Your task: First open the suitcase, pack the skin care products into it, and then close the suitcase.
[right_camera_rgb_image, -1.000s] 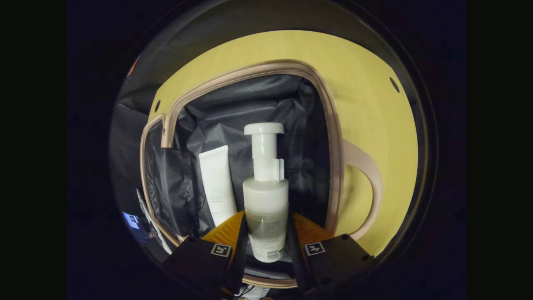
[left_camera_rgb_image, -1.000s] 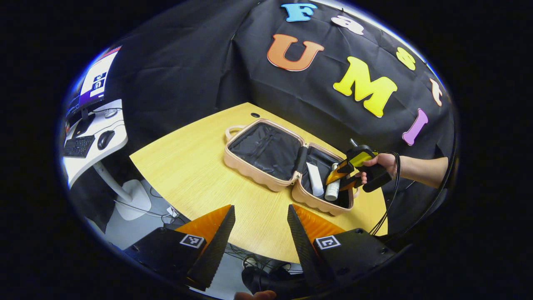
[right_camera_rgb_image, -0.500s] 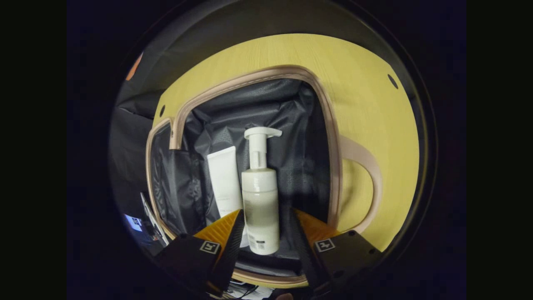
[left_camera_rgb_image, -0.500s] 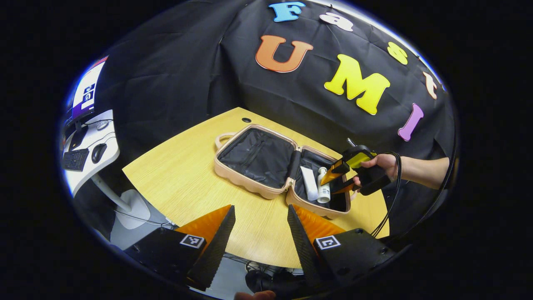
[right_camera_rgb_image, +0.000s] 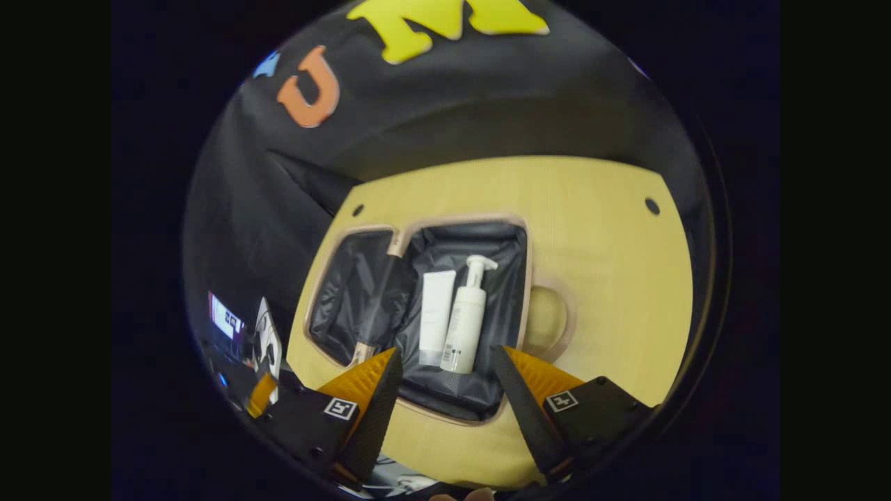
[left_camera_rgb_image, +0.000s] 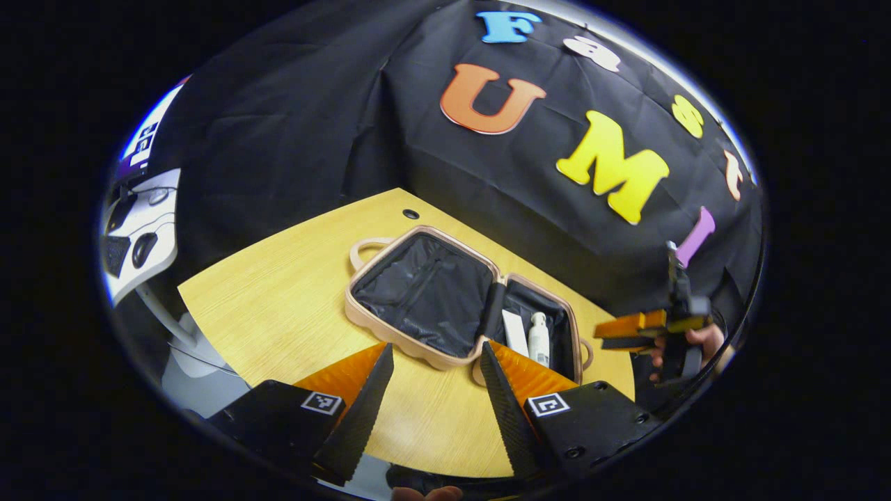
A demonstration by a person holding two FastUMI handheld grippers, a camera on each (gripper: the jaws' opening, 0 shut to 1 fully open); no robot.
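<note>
Packing looks done: white tube (right_camera_rgb_image: 436,316) and white pump bottle (right_camera_rgb_image: 465,320) lie in the open beige hard-shell suitcase (right_camera_rgb_image: 459,416) just ahead of the empty, spread right gripper (right_camera_rgb_image: 445,396) (left gripper (left_camera_rgb_image: 431,390) likewise released); closing remains.

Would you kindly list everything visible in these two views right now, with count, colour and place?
suitcase: one, beige shell with dark lining, lying open on the table
tube: one, white, lying in the suitcase half that has the handle
pump bottle: one, white, lying beside the tube in the same half
table: one, light wood, in front of the black cloth wall
side desk: one, white, with a keyboard and a mouse, beyond the table
left claw: open, empty, over the table's near edge
right claw: open, empty, raised above the suitcase
hand: one, holding the right claw
</note>
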